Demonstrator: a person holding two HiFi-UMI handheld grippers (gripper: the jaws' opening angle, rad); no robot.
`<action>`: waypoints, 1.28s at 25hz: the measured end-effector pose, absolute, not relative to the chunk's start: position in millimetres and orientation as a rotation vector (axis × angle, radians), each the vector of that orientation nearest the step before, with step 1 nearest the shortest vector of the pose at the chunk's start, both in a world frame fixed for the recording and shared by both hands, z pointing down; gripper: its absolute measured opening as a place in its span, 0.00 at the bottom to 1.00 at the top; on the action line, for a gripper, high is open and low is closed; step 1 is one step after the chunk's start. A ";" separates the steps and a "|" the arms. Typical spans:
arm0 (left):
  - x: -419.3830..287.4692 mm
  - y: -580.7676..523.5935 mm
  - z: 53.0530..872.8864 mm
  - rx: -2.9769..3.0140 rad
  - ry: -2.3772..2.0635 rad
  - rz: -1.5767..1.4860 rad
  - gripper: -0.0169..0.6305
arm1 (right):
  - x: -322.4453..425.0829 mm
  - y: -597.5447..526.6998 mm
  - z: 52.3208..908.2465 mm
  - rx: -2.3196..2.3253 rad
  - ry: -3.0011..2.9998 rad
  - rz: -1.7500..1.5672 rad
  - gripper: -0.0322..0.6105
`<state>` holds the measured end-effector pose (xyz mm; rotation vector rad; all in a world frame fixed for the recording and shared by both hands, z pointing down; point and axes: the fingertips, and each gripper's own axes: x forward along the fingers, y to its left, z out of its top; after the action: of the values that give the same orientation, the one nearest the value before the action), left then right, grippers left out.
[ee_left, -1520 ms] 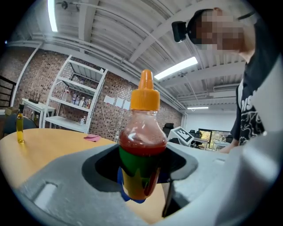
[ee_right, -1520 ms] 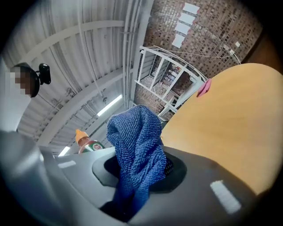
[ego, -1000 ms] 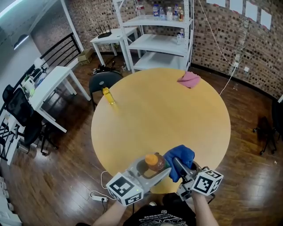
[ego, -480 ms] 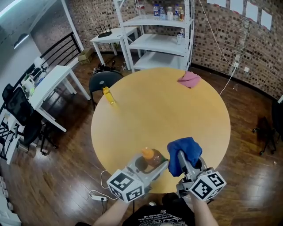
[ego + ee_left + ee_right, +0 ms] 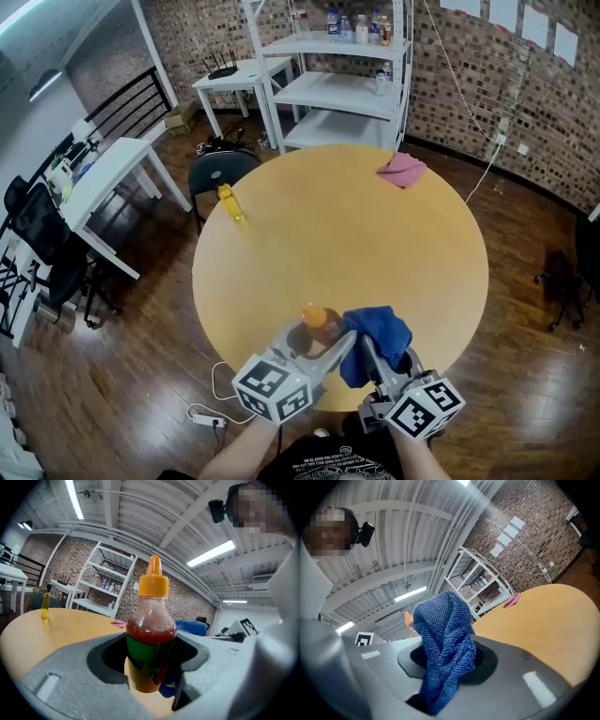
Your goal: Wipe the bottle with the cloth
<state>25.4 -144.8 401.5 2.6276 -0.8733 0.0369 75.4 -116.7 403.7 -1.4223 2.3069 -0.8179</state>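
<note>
My left gripper [image 5: 317,345] is shut on a sauce bottle [image 5: 322,324] with an orange cap, red contents and a green label, held upright above the table's near edge. In the left gripper view the bottle [image 5: 150,637] stands between the grey jaws of the left gripper [image 5: 151,665], which clasp its lower body. My right gripper [image 5: 378,361] is shut on a blue cloth [image 5: 375,336] that bunches above its jaws and lies against the bottle's right side. In the right gripper view the cloth [image 5: 445,644] hangs from the right gripper [image 5: 450,670], and the orange cap [image 5: 408,618] peeks out behind it.
Both grippers are over the round wooden table [image 5: 375,234]. A small yellow bottle [image 5: 230,203] stands at its far left and a pink cloth [image 5: 401,170] lies at its far edge. A black chair [image 5: 220,172] and white shelves [image 5: 337,89] stand beyond.
The right gripper first drew the cloth away to the right, then brought it back left against the bottle. The left gripper shifted the bottle slightly left and away from me.
</note>
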 end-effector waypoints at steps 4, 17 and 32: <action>23.5 -151.4 404.6 2.614 -0.898 0.045 0.45 | 68.1 -111.2 405.7 -1.397 2.307 -0.843 0.22; 17.0 -161.9 400.8 2.605 -0.931 0.033 0.45 | 43.8 -91.3 410.3 -1.300 2.333 -0.909 0.22; 26.7 -160.4 397.1 2.641 -0.919 0.065 0.45 | 27.2 -61.3 434.7 -1.175 2.470 -1.026 0.22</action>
<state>26.7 -160.4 397.1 2.6409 -0.9188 0.0653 27.2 -61.3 434.7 -1.1749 2.4696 -1.0260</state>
